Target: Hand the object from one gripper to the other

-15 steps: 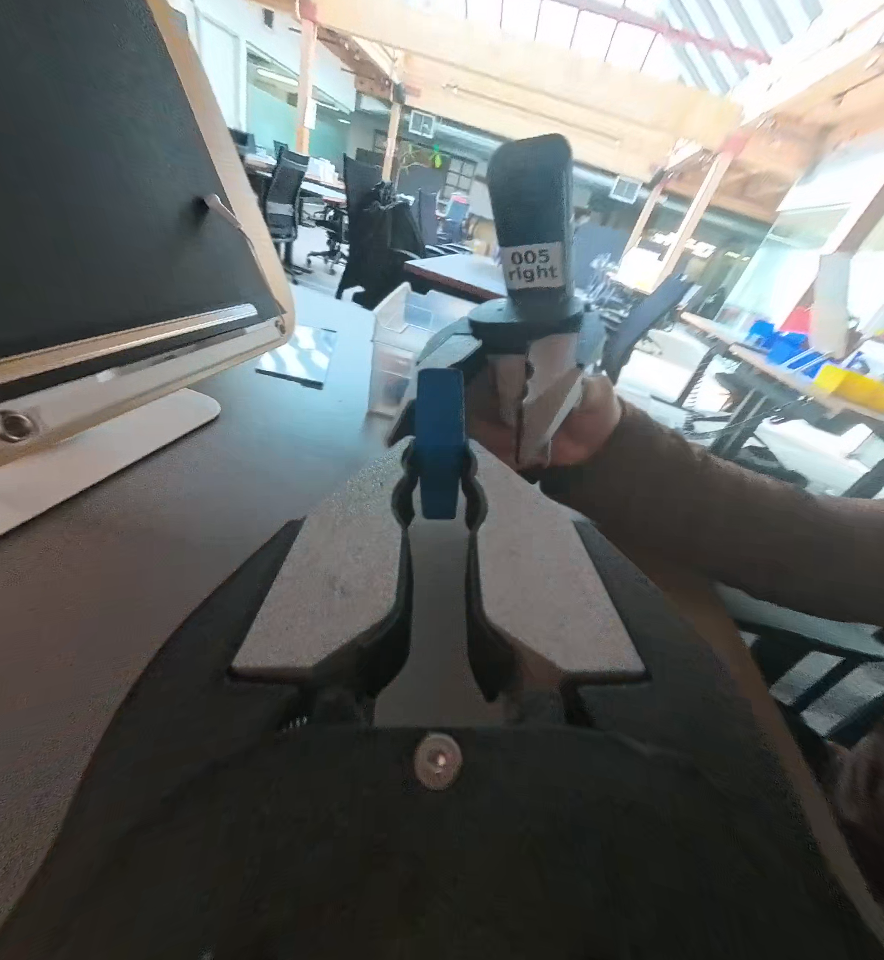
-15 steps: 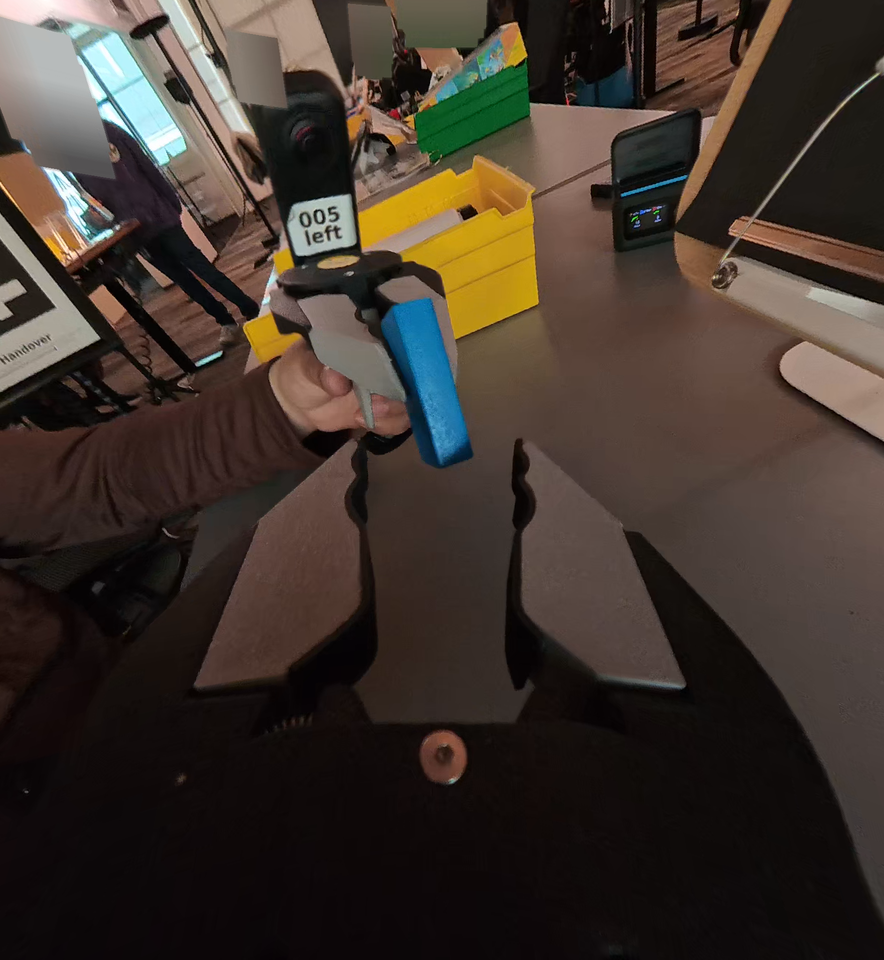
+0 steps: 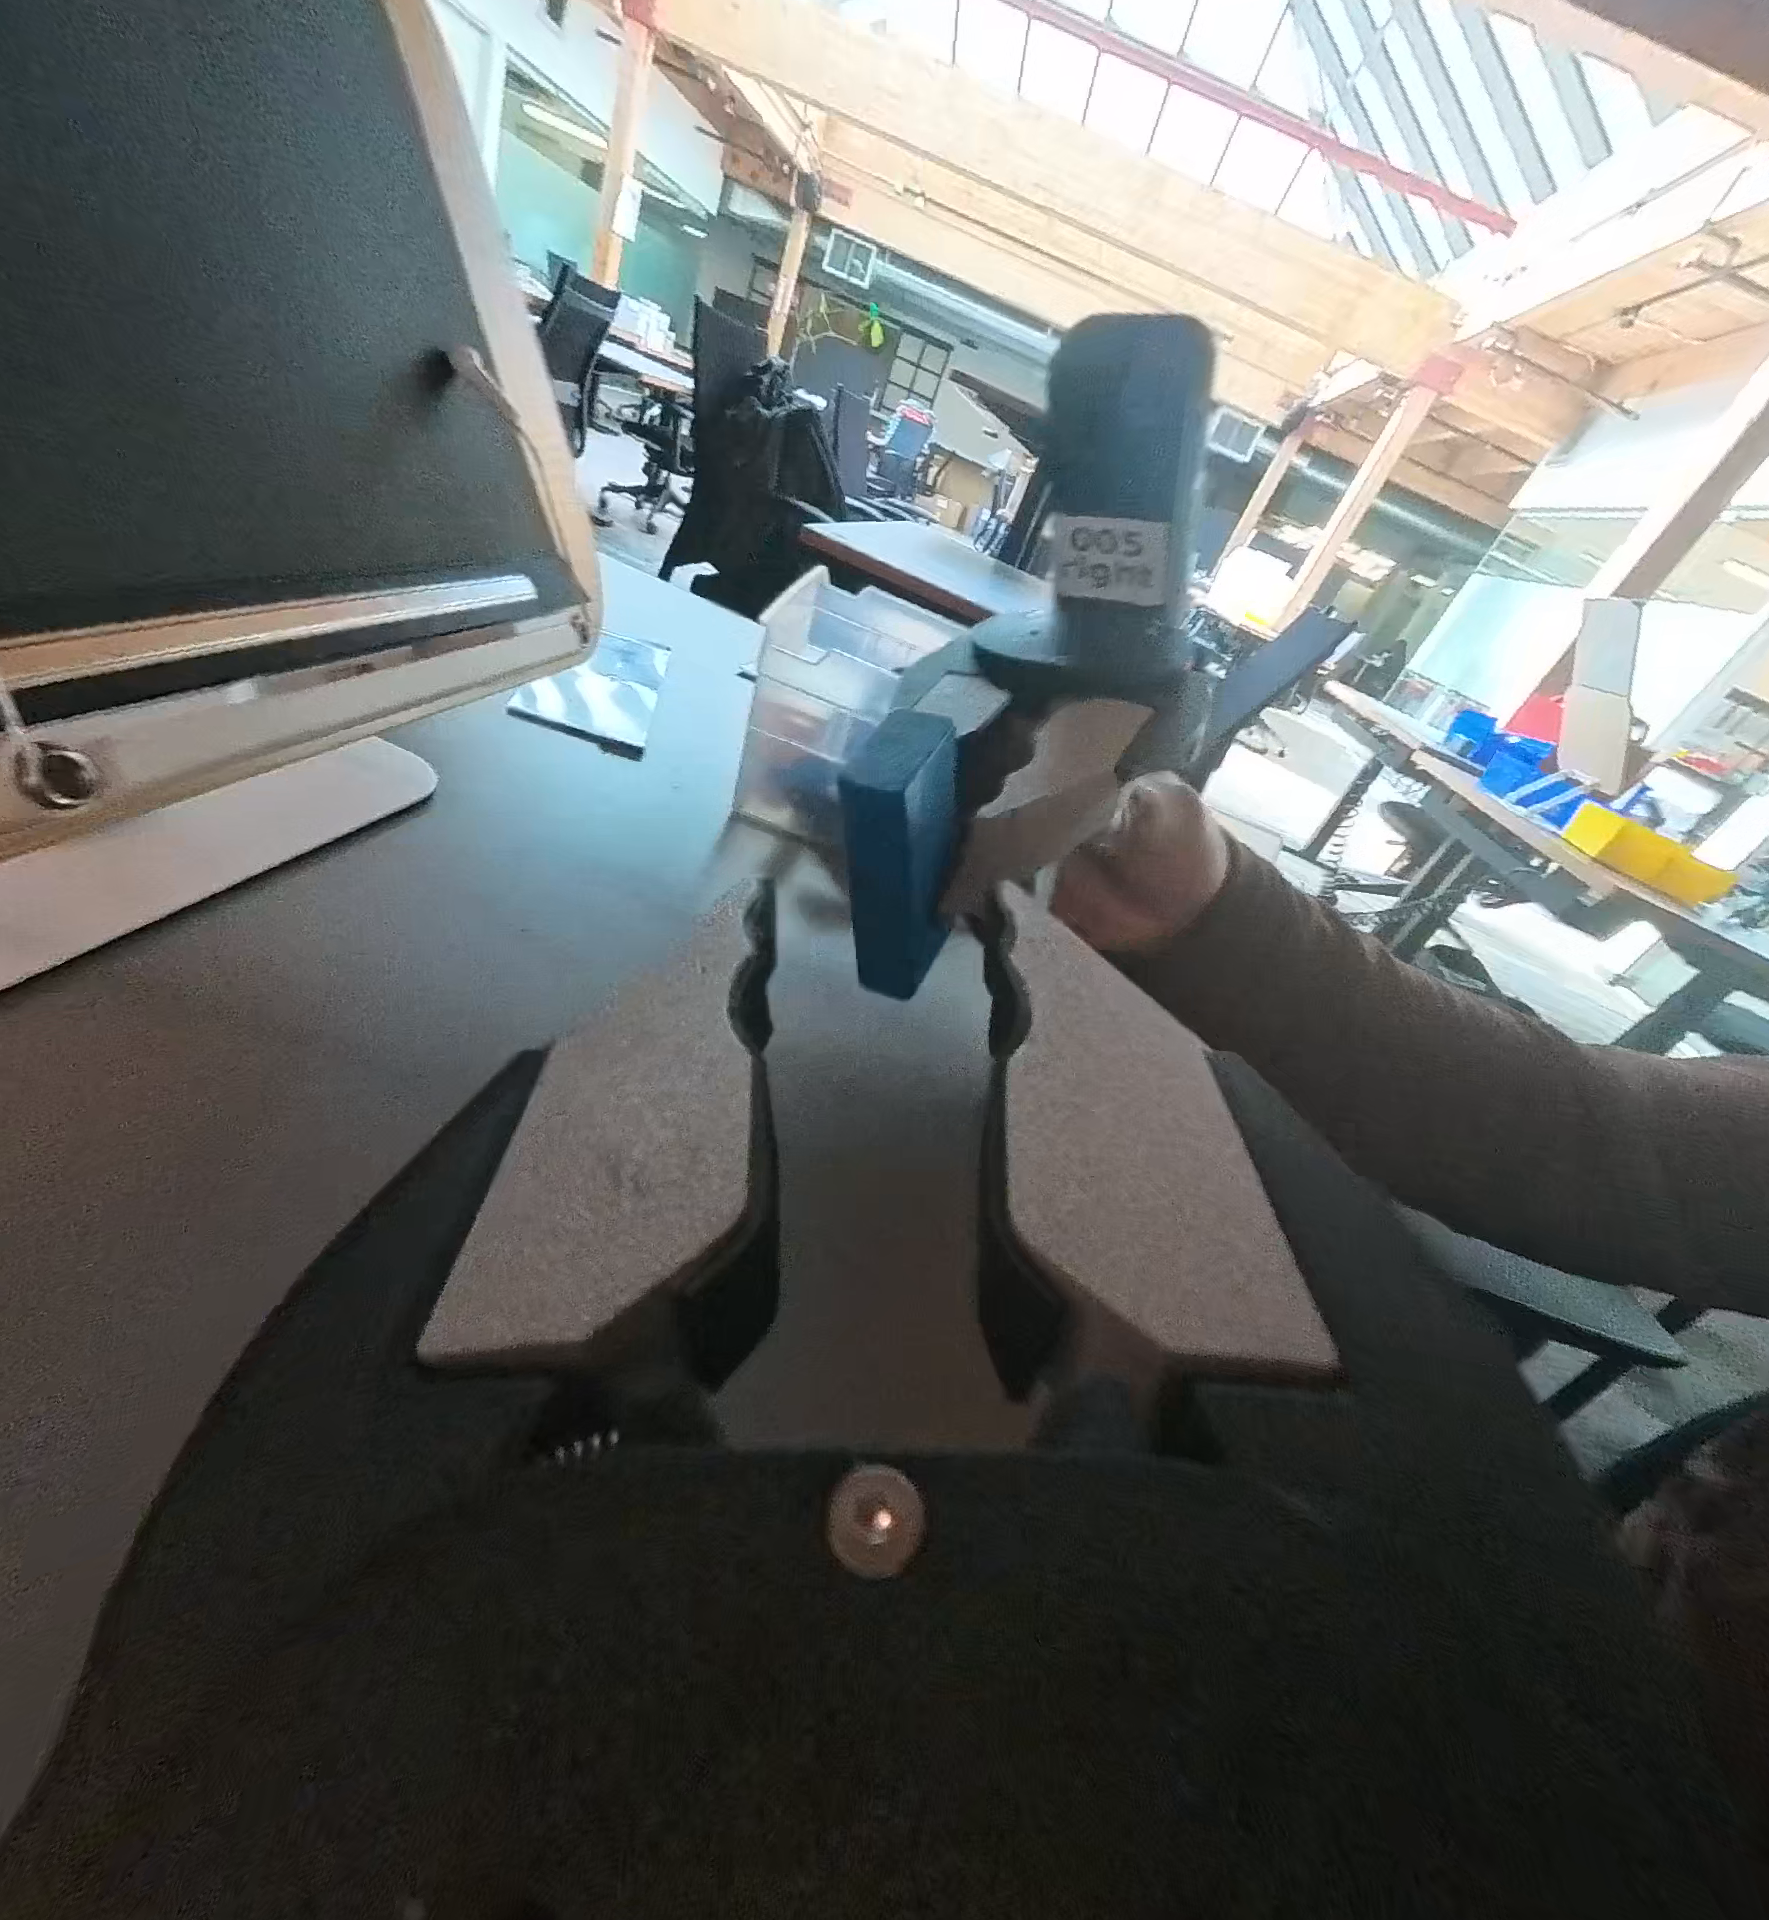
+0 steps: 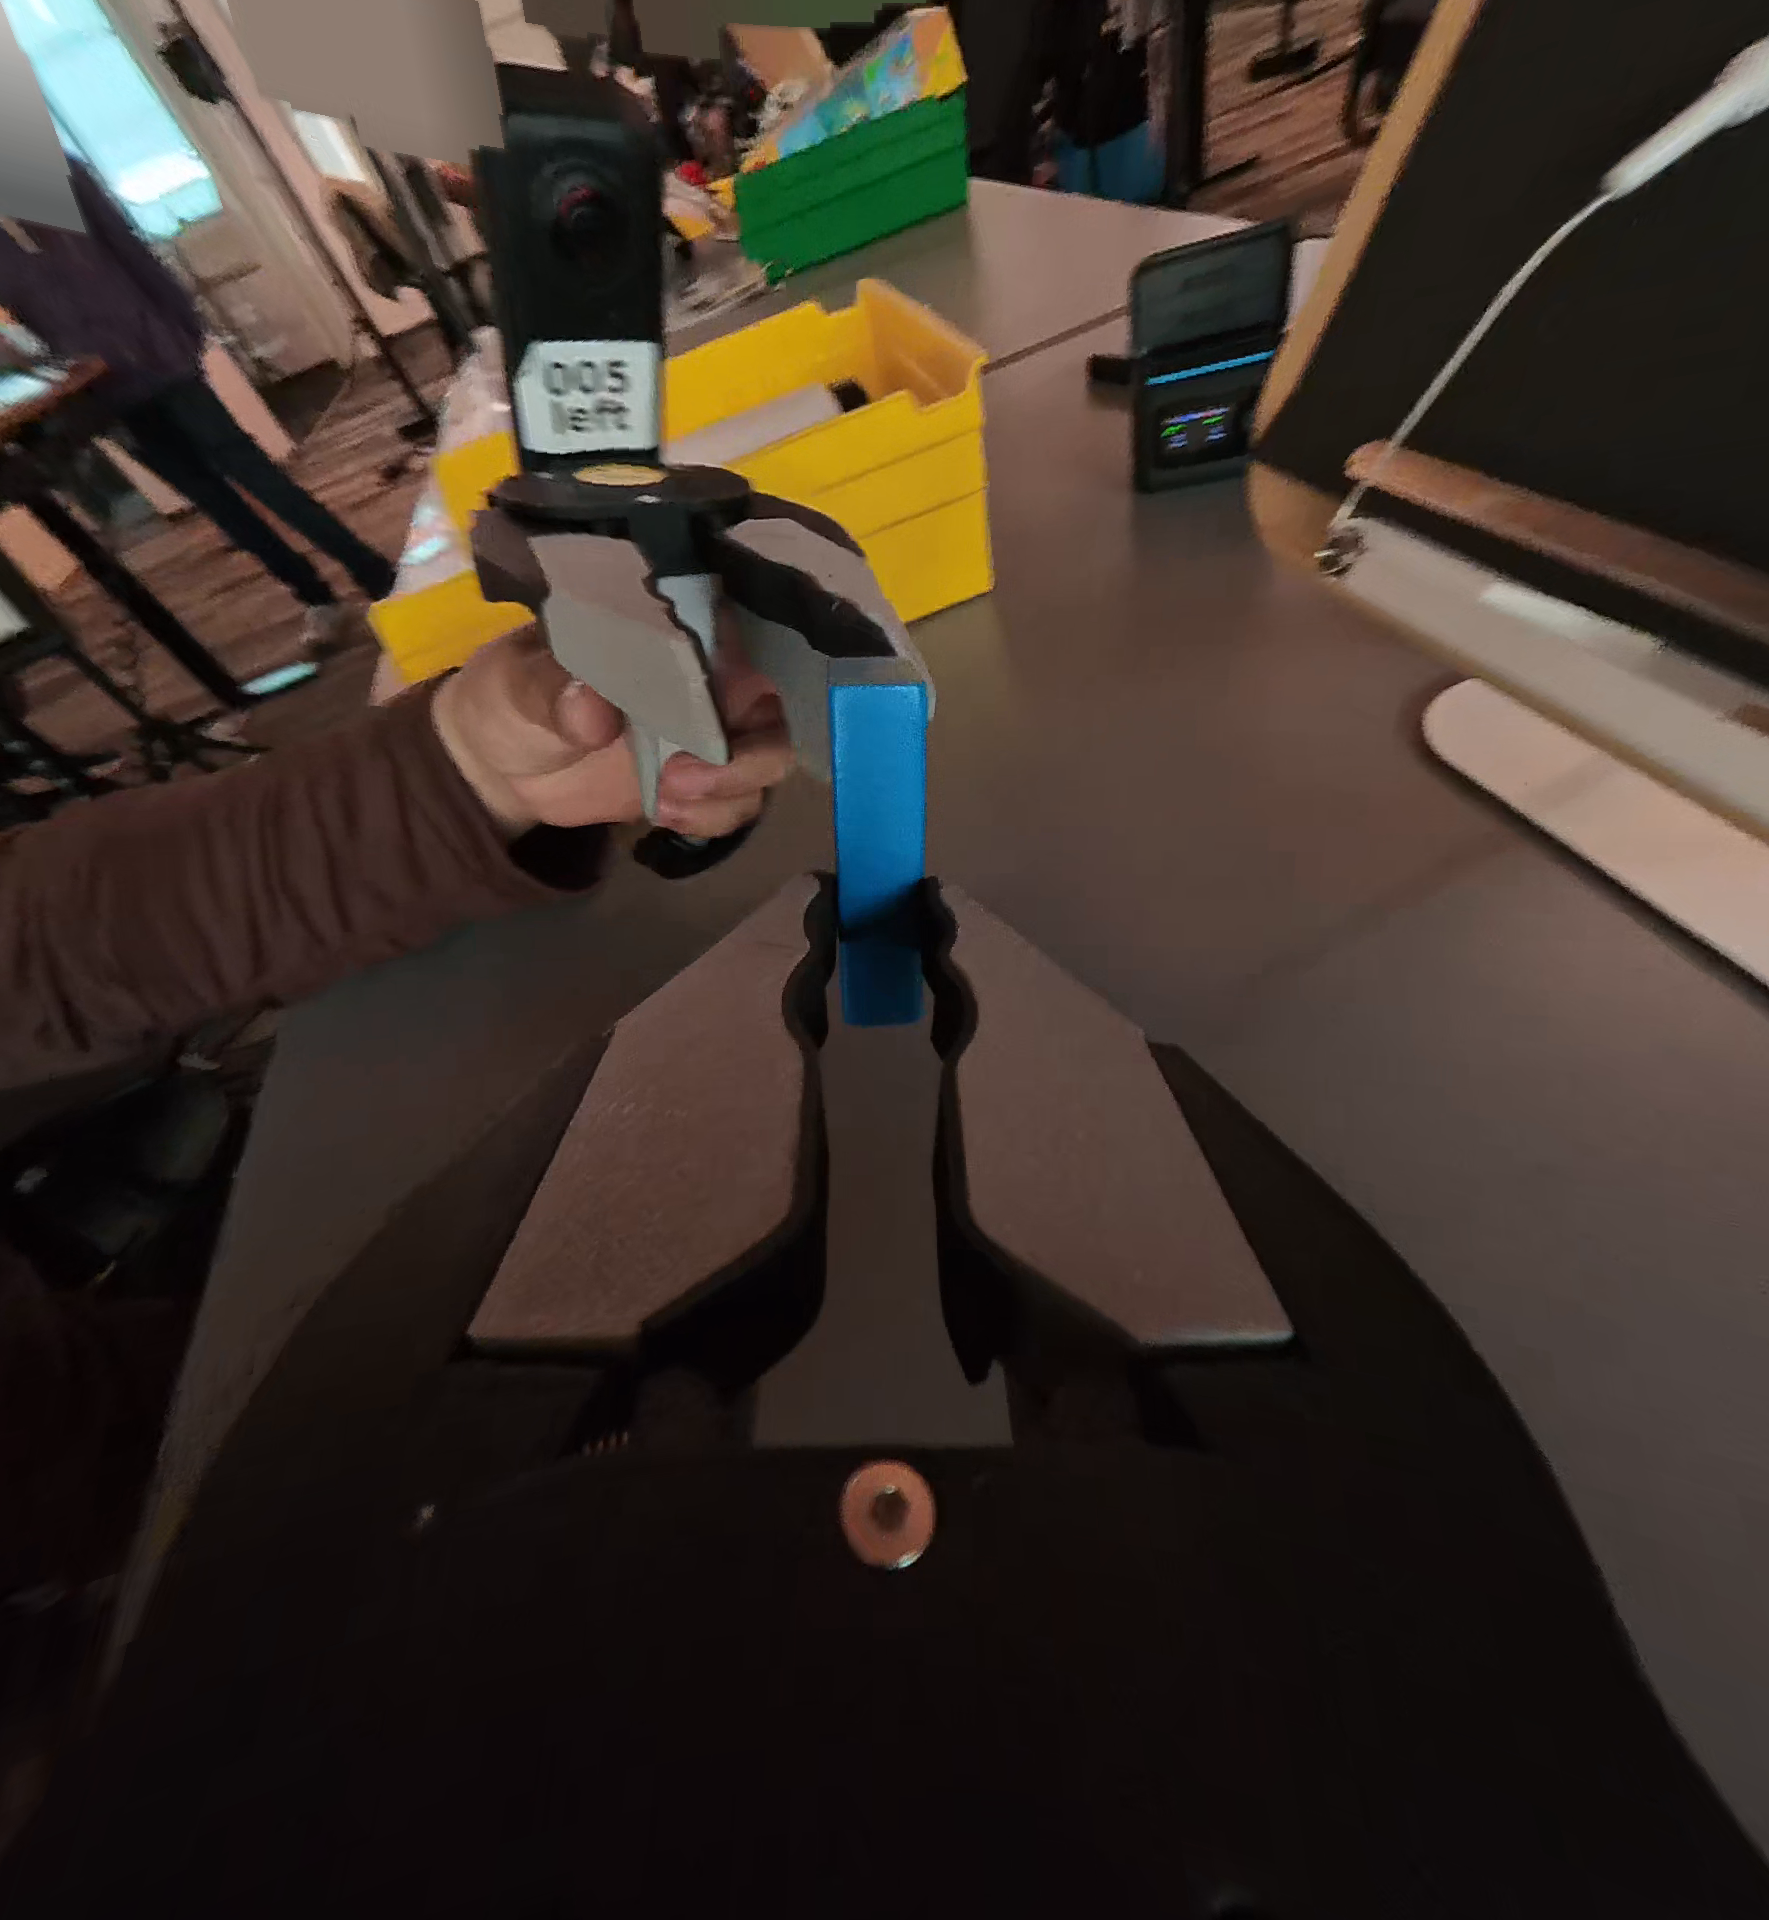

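The blue rectangular wooden block (image 4: pixel 878 831) now sits clamped between the tips of the right gripper (image 4: pixel 878 945), while the left gripper (image 3: pixel 872 935), which gripped it half a second ago, has its jaws apart and empty – handover looks essentially done – held above the dark grey table (image 4: pixel 1223 831).

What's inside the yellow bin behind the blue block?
A pale flat slab and a small dark item show in the yellow bin above its front wall. Its floor and left end are hidden by that wall and the left claw.
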Demonstrator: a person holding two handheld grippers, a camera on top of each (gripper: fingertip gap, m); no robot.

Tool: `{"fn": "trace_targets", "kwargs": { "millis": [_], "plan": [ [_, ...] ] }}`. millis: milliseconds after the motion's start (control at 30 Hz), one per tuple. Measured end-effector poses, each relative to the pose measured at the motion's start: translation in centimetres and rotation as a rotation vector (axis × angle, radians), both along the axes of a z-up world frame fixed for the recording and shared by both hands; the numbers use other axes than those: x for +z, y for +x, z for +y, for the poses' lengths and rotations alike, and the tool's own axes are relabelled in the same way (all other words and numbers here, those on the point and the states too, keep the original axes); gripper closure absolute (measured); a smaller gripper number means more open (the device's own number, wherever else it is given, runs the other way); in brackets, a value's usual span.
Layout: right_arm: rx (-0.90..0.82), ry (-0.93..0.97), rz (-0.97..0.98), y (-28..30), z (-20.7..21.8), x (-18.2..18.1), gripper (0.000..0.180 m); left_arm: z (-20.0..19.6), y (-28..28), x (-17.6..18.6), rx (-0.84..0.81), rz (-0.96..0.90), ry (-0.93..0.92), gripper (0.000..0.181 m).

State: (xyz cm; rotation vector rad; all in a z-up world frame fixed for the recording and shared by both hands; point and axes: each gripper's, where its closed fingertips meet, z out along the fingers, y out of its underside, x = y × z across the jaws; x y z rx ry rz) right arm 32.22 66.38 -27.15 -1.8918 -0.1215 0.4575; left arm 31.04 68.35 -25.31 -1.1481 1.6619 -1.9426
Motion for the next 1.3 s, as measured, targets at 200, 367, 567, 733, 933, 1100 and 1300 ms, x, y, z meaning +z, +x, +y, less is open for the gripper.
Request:
{"fn": "trace_targets", "kwargs": {
  "millis": [200, 367, 567, 733, 933, 1100, 1300],
  "plan": [
    [-0.308, -0.047, -0.538, 4.6, 0.3, -1.1, 0.167, 0.2, 0.8, -1.6, 0.044, 0.09, 0.027, 0.114],
    [-0.361, 0.007, -1.008, 4.1, 0.9, -0.6, 0.167, -0.1, 1.6, -2.7, 0.063, 0.15, 0.006, 0.101],
    [-0.323, 0.054, -1.227, 1.9, 1.8, -0.6, 0.167, 0.3, 1.6, -1.8, 0.095, 0.104, -0.001, 0.106],
    [-0.304, 0.063, -1.356, 0.8, 2.3, -0.7, 0.168, 0.5, 1.2, -1.2, 0.105, 0.035, 0.052, 0.151],
    [-0.282, 0.073, -1.116, 0.6, 2.3, -0.9, 0.161, 0.3, 0.8, -1.1, 0.11, -0.017, 0.214, 0.151],
    [-0.139, 0.108, -0.65, -0.4, 1.3, -0.1, 0.127, -0.5, -0.6, 0.7, 0.13, -0.276, 0.53, 0.151],
    [0.167, 0.214, 0.1, -2.5, -2.0, 4.1, 0.112, -4.1, -4.3, 3.4, -0.023, -0.583, 0.599, 0.15]
  ]
}}
